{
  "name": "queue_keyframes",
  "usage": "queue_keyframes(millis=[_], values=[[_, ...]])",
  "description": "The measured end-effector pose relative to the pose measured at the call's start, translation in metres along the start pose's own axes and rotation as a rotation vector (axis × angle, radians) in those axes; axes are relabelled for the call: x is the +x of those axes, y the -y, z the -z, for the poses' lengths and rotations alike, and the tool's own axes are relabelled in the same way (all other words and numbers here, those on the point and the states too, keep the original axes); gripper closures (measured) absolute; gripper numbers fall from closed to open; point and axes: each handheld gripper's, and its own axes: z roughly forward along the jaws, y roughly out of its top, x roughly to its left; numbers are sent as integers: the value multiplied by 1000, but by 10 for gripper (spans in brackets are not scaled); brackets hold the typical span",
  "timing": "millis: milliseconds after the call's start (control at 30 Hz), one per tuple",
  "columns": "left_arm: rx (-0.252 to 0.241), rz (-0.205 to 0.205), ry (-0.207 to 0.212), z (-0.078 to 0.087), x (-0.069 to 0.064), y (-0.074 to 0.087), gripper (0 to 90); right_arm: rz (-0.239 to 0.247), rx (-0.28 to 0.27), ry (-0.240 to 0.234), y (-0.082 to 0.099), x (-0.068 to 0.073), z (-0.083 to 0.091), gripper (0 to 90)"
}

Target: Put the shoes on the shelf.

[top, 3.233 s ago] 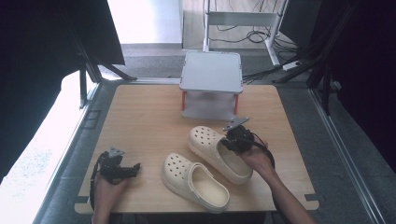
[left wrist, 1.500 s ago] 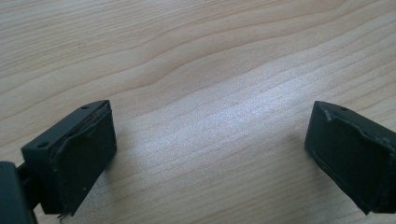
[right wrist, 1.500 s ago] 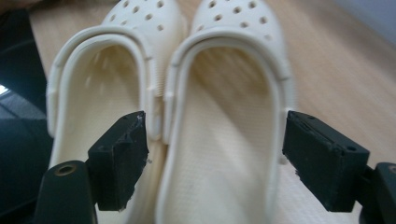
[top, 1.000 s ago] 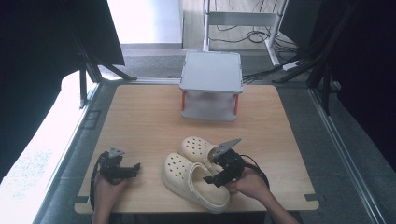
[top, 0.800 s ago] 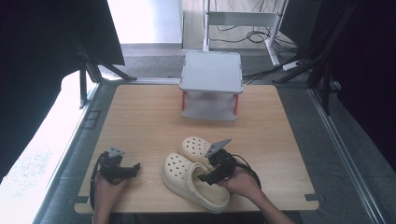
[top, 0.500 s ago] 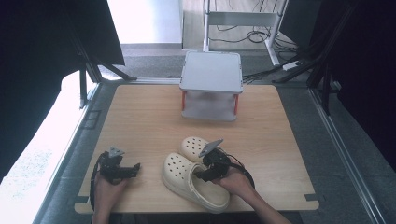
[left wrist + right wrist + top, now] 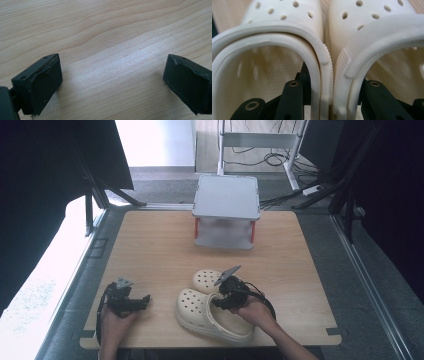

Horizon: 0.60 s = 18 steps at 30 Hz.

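- Two cream foam clogs lie side by side near the table's front edge, at about 5 o'clock from its middle — the left clog (image 7: 212,314) nearer the person, the right clog (image 7: 206,279) just behind it and partly under the hand.
- In the right gripper view the two inner walls touch: the left clog (image 7: 274,50) and the right clog (image 7: 382,45) meet along their ribbed collars, toes pointing to 12 o'clock.
- Right gripper (image 7: 226,296) has one jaw down inside each shoe opening, so both inner walls sit between the jaws. Its jaws have just been closing, and the pads look pressed against the walls — a pinch on the pair together.
- Step in hand, as I judge it: gathering both clogs in one grasp so that they can be carried as a pair.
- Next move calls for a firm squeeze before any lift, then a level rise; soft foam may flex and let the nearer shoe slip out.
- Left gripper (image 7: 131,300) rests at 9 o'clock from the shoes, well apart from them. Its jaws stand wide open over bare wood in the left gripper view, holding nothing.
- Farther out, at 12 o'clock, a small grey shelf on red legs (image 7: 226,197) stands at the back of the wooden table (image 7: 150,250) — a likely place for the pair, though that is a guess.
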Motion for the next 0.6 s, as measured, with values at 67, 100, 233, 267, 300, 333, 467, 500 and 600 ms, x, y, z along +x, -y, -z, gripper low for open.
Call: queue_keyframes(millis=[67, 100, 233, 267, 300, 333, 467, 500, 600], values=[[1, -1, 0, 0, 0, 0, 20, -3, -6, -9, -1, 0, 7, 653], [-2, 2, 0, 0, 0, 0, 20, -4, -9, -5, -2, -1, 10, 654], [2, -2, 0, 0, 0, 0, 20, -16, -27, 5, -5, -5, 25, 653], [0, 1, 1, 0, 0, 0, 20, -19, -23, 13, -6, -6, 30, 653], [2, -2, 0, 0, 0, 0, 20, -17, -25, 20, -7, -8, 33, 653], [0, -1, 0, 0, 0, 0, 20, -18, -24, 27, -7, -8, 36, 653], [-2, 1, 0, 0, 0, 0, 20, -25, -19, 52, -11, -14, 49, 655], [-3, 2, 0, 0, 0, 0, 20, -24, -19, 54, -11, -15, 51, 654], [0, 0, 0, 0, 0, 0, 20, -33, -15, 60, -14, -20, 59, 654]])
